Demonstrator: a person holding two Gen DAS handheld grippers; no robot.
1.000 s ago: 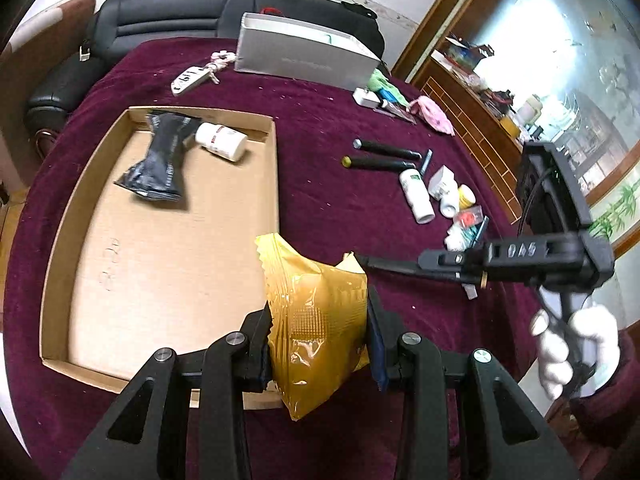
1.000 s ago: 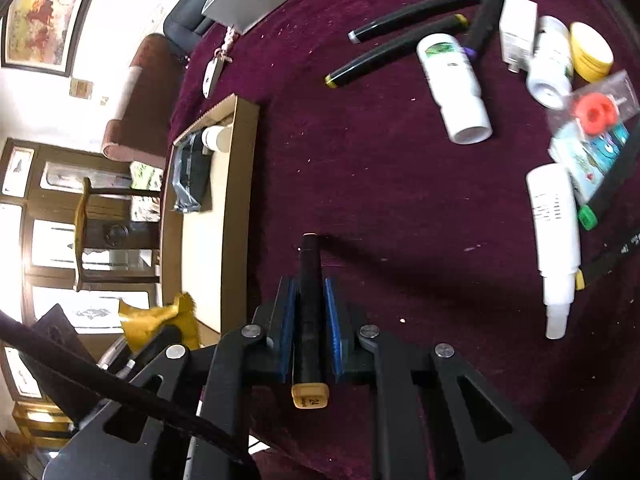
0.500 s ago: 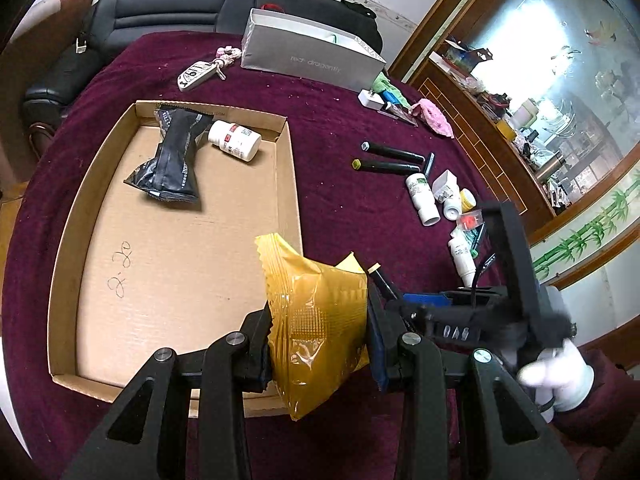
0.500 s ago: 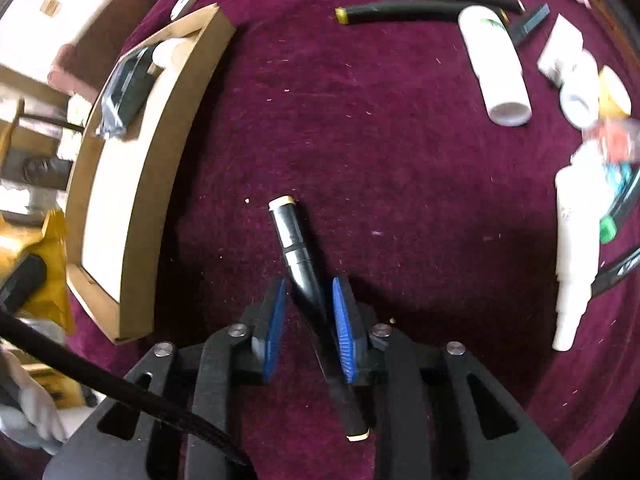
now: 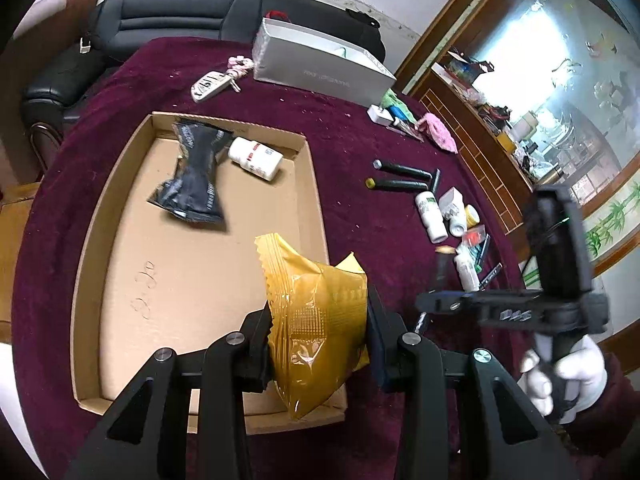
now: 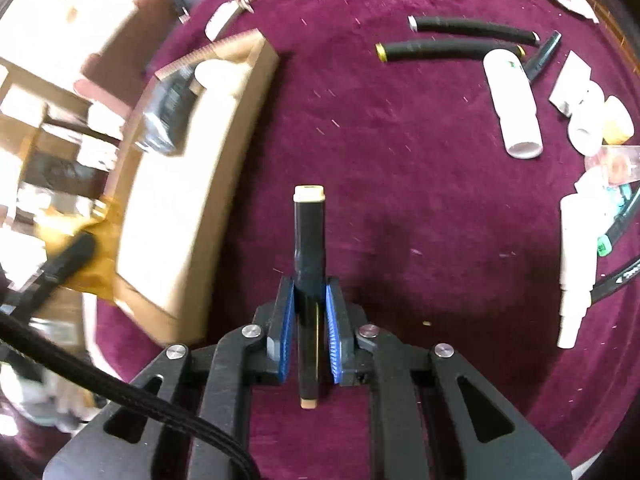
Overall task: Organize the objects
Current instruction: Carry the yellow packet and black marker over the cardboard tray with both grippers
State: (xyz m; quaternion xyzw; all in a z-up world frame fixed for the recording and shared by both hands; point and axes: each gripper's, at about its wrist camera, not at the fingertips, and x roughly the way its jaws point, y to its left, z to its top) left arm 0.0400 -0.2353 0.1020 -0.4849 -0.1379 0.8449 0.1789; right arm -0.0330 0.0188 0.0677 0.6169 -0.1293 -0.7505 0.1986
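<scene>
My left gripper (image 5: pixel 318 332) is shut on a yellow snack packet (image 5: pixel 316 320) and holds it above the near right corner of the cardboard tray (image 5: pixel 96 216). The tray holds a black packet (image 5: pixel 196 176) and a white pill bottle (image 5: pixel 256 159). My right gripper (image 6: pixel 310 312) is shut on a black marker (image 6: pixel 309 236) with cream end caps, held above the maroon cloth to the right of the tray (image 6: pixel 200 184). The right gripper also shows in the left wrist view (image 5: pixel 436 304), beside the packet.
Two black markers (image 6: pixel 448 46), white bottles (image 6: pixel 512 104), a yellow lid (image 6: pixel 618 124) and small packs lie at the right on the maroon table (image 6: pixel 400 184). A grey box (image 5: pixel 320 68), a car key (image 5: pixel 210 84) and a black sofa (image 5: pixel 180 12) are at the back.
My right gripper has swung and straightened the black marker between its pads, now pointing forward. The left gripper has stayed over the tray corner with the packet, the view shifting slightly.
</scene>
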